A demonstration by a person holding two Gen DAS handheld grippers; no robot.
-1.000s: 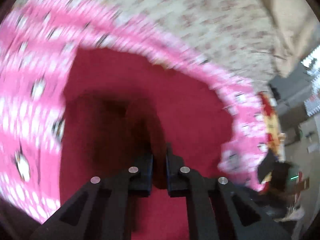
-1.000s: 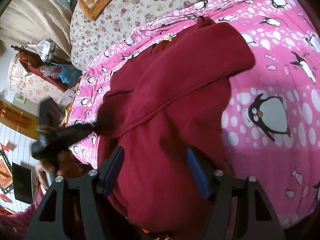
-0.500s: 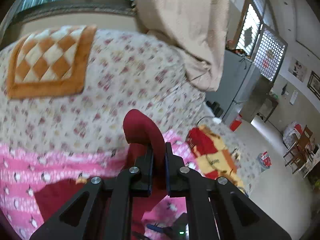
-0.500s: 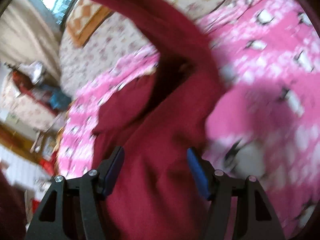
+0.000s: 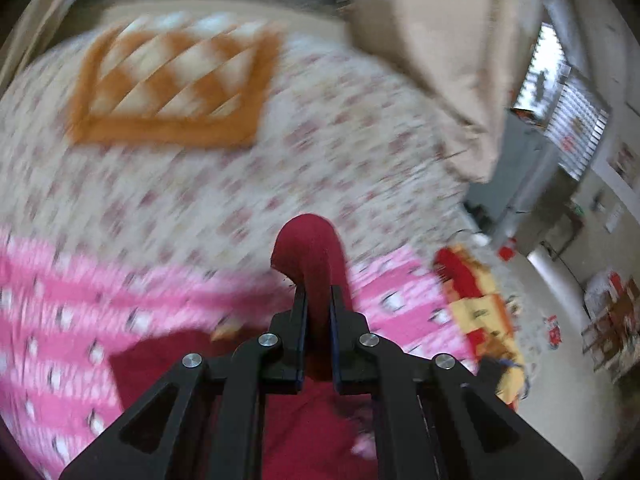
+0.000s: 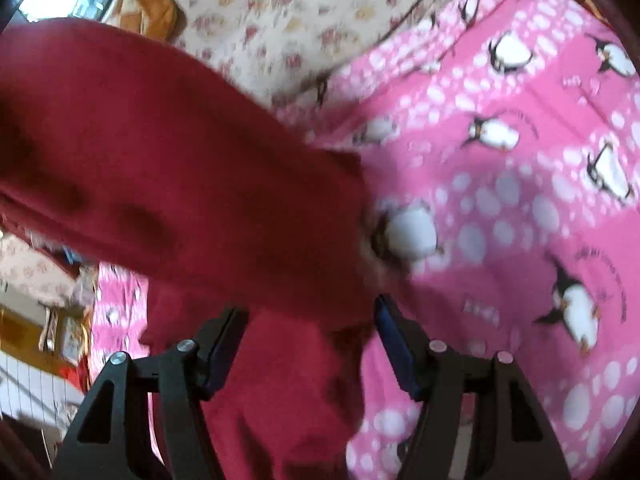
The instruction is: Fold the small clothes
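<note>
Soft, limp dark red sweater (image 6: pixel 168 168): grasp at edges. Left gripper (image 5: pixel 319 312) clamped on a fold; right gripper (image 6: pixel 308 344) apart, empty.

left gripper (image 5: pixel 319 312): jaws clamped together, pinching dark red cloth, tilted downward; right gripper (image 6: pixel 308 344): jaws spread wide, pads touching nothing, angled down over the cloth
</note>
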